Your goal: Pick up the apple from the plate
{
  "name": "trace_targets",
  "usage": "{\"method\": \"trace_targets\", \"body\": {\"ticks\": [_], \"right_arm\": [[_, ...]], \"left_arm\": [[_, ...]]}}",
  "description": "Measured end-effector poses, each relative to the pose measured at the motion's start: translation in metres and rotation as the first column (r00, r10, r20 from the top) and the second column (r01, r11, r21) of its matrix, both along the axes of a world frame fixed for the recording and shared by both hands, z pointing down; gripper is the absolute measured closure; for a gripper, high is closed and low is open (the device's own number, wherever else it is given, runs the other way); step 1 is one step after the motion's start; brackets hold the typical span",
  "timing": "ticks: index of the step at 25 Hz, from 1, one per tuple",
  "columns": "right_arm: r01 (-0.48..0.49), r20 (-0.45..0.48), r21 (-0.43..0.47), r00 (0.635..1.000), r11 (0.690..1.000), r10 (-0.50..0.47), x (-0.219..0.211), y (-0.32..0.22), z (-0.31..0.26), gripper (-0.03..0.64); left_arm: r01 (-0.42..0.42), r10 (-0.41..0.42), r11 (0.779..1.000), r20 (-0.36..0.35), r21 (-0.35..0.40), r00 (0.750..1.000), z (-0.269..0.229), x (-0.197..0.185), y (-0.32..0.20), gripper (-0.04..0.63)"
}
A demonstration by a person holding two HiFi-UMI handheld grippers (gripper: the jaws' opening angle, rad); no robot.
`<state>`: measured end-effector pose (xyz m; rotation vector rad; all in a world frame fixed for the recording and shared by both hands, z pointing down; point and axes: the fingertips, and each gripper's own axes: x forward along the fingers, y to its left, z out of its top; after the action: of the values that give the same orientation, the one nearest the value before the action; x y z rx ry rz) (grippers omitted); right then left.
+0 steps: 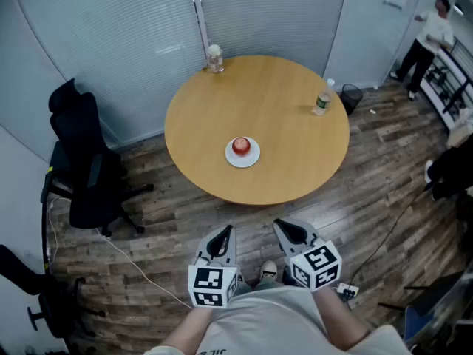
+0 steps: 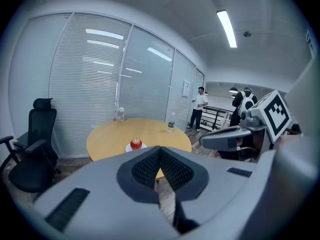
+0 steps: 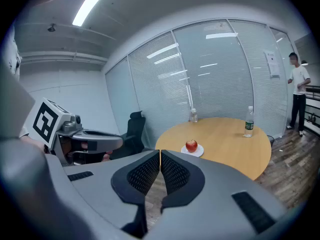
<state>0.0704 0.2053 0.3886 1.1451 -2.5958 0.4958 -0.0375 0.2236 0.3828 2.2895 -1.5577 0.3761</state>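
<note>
A red apple [image 1: 241, 146] sits on a small white plate [image 1: 253, 158] near the front of a round wooden table [image 1: 281, 102]. The apple [image 2: 136, 144] and plate also show far off in the left gripper view, and the apple [image 3: 191, 145] shows on its plate [image 3: 199, 151] in the right gripper view. Both grippers hang well short of the table, over the floor in front of the person. The left gripper [image 1: 225, 232] is shut and empty. The right gripper [image 1: 281, 226] has its jaws together with nothing between them.
A clear cup [image 1: 215, 59] stands at the table's far edge and a water bottle [image 1: 323, 100] at its right. A black office chair [image 1: 85, 170] stands to the left with a cable on the wood floor. A person [image 1: 427, 37] stands at the far right by a rack.
</note>
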Motion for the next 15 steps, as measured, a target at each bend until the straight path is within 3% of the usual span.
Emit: {"method": "trace_targets", "body": {"ticks": [11,15], "right_arm": [[0.041,-0.006,-0.007,0.999,0.999,-0.041,-0.0006,0.0031,0.0049,0.583],[0.039,0.046,-0.028,0.998,0.999,-0.037,0.0016,-0.0002,0.0061,0.581]], "left_arm": [[0.005,-0.005,1.0,0.006,-0.006,1.0,0.0023,0.0038,0.0007,0.592],[0.008,-0.007,1.0,0.006,-0.01,1.0,0.0023,0.0072,-0.0017,0.592]]}}
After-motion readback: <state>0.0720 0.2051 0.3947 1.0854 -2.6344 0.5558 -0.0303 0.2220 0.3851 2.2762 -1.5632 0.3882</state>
